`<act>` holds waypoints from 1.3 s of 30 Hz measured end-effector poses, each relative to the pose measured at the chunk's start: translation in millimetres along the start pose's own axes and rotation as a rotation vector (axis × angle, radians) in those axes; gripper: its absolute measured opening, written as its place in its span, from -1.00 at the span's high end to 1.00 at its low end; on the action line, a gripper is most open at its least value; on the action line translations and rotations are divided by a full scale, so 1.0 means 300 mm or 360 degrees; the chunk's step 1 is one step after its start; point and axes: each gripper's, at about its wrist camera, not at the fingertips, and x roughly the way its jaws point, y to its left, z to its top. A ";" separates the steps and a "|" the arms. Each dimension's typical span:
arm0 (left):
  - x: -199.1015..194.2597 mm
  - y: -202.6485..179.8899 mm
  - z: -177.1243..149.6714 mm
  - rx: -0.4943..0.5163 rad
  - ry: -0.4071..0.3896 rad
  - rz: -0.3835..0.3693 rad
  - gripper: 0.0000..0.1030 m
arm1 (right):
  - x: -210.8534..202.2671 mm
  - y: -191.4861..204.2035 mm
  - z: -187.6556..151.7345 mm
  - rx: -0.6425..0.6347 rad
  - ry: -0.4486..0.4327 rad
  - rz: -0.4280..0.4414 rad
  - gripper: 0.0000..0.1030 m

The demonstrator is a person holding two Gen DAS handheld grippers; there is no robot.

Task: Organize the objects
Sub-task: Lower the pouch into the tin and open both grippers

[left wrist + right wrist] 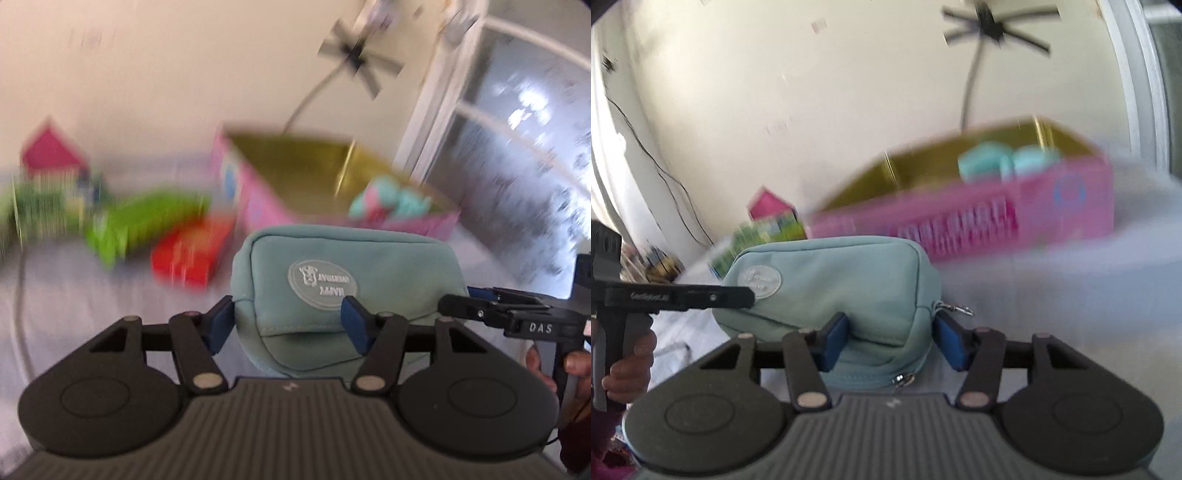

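Note:
A teal fabric pouch (332, 273) with a round white logo patch is held up between both grippers. My left gripper (286, 321) is shut on its left end, blue pads pressed into the fabric. My right gripper (892, 341) is shut on its other end (849, 280), by the zipper pull; it shows at the right edge of the left wrist view (480, 308). Behind the pouch stands a pink open box (258, 206) with a gold inside, also in the right wrist view (979, 218), holding teal and pink soft items (388, 203).
A red flat box (188, 258), a green toy (144, 221) and a toy house with a pink roof (51, 151) lie left of the pink box on a pale grey surface. A glass door (517, 147) is at the right. The background is motion-blurred.

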 end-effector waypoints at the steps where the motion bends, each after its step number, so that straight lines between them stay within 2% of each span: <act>1: -0.017 -0.017 0.042 0.0035 -0.0061 0.0005 -0.23 | -0.018 0.007 0.043 -0.0041 -0.0060 0.0003 0.00; 4: 0.013 -0.074 0.211 0.0151 -0.0217 0.0052 -0.25 | -0.024 0.004 0.210 -0.0199 -0.0224 -0.0065 0.00; 7: 0.159 -0.101 0.357 0.0204 -0.0249 0.0118 -0.31 | 0.064 -0.072 0.371 -0.0268 -0.0223 -0.0142 -0.01; 11: 0.459 -0.097 0.491 0.0149 -0.0100 0.0201 -0.31 | 0.292 -0.257 0.532 -0.0193 -0.0004 -0.0255 -0.01; 15: 0.702 -0.085 0.548 0.0139 0.0025 0.0282 -0.33 | 0.480 -0.398 0.602 -0.0074 0.0197 -0.0314 -0.01; 19: 0.862 -0.064 0.574 0.0116 0.0149 0.0337 -0.33 | 0.632 -0.484 0.634 -0.0005 0.0376 -0.0379 -0.01; 21: 0.915 -0.057 0.578 0.0106 0.0207 0.0372 -0.35 | 0.701 -0.494 0.638 -0.0037 0.0467 -0.0428 -0.02; 23: 0.954 -0.049 0.576 0.0103 0.0249 0.0409 -0.40 | 0.754 -0.487 0.633 -0.0085 0.0518 -0.0479 -0.19; 26: 0.971 -0.056 0.574 0.0106 0.0279 0.0475 -0.42 | 0.782 -0.462 0.621 -0.0141 0.0491 -0.0497 -0.38; 29: 0.939 -0.088 0.560 0.0181 0.0251 0.0517 -0.43 | 0.745 -0.442 0.611 -0.0107 0.0413 -0.0496 -0.39; 38: 0.697 -0.182 0.492 0.0207 0.0189 0.0480 -0.49 | 0.453 -0.288 0.566 -0.0085 0.0166 -0.0409 -0.38; 39: 0.698 -0.208 0.511 0.0212 0.0179 0.0475 -0.49 | 0.427 -0.280 0.568 -0.0091 0.0149 -0.0392 -0.38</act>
